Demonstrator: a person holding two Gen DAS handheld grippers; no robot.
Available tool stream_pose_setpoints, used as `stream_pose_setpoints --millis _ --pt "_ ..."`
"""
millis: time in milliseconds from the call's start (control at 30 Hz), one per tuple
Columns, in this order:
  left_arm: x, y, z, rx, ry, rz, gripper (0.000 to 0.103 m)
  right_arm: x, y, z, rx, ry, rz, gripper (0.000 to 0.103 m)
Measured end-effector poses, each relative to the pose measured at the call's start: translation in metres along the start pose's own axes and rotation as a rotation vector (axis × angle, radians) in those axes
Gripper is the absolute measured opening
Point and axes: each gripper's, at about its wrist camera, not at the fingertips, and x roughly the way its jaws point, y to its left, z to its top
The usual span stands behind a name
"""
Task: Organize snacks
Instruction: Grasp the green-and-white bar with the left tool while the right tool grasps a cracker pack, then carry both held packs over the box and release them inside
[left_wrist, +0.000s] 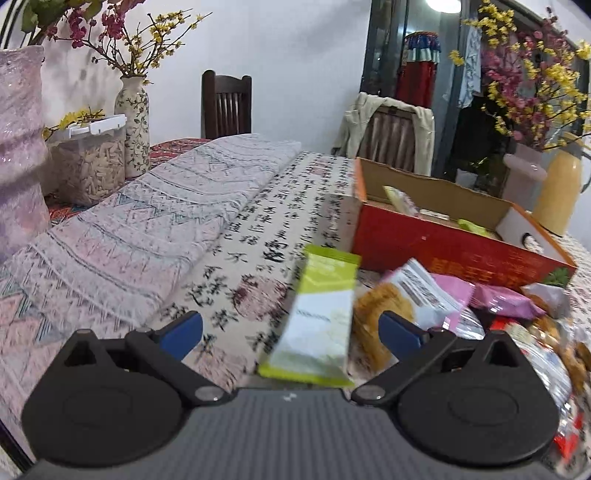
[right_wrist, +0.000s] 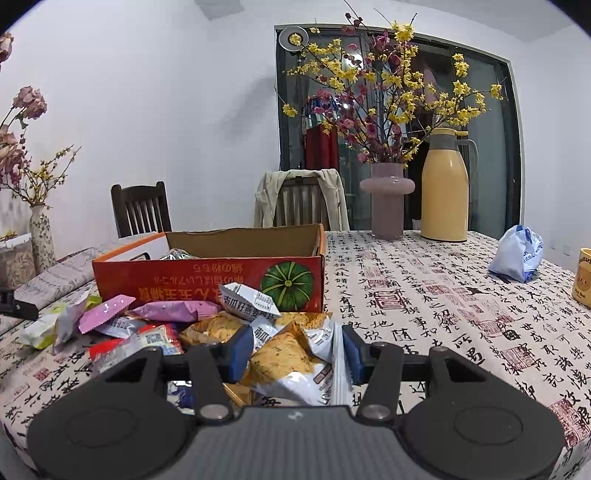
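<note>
A: What is nearest?
B: The left gripper (left_wrist: 291, 332), fingers wide apart, a green packet (left_wrist: 317, 317) between them, untouched. The right gripper (right_wrist: 297, 352) clamps a white and orange snack bag (right_wrist: 291, 363).
A: And beyond?
B: A snack pile (right_wrist: 159, 321) on the tablecloth (right_wrist: 443, 306), then the open red box (right_wrist: 207, 280) just behind it.
</note>
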Motion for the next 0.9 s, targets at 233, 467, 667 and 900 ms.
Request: stream_pose_setpoints --millis 233,467,667,900 --pt "0.034 -0.006 0.010 0.075 0.084 0.001 0.090 0.005 -0.004 0.002 0.009 0.004 -0.019 0.050" --pt "0.059 -0.018 0.014 0.131 0.142 -0.020 0.053 0.009 -0.005 0.003 0.010 0.010 -0.024 0.050" --pt "0.060 -0.022 0.014 0.150 0.123 -0.033 0.038 0.011 -0.006 0.004 0.011 0.013 -0.024 0.050" --pt "0.044 -0.017 0.016 0.137 0.072 -0.027 0.038 0.014 -0.005 0.006 0.012 0.014 -0.017 0.050"
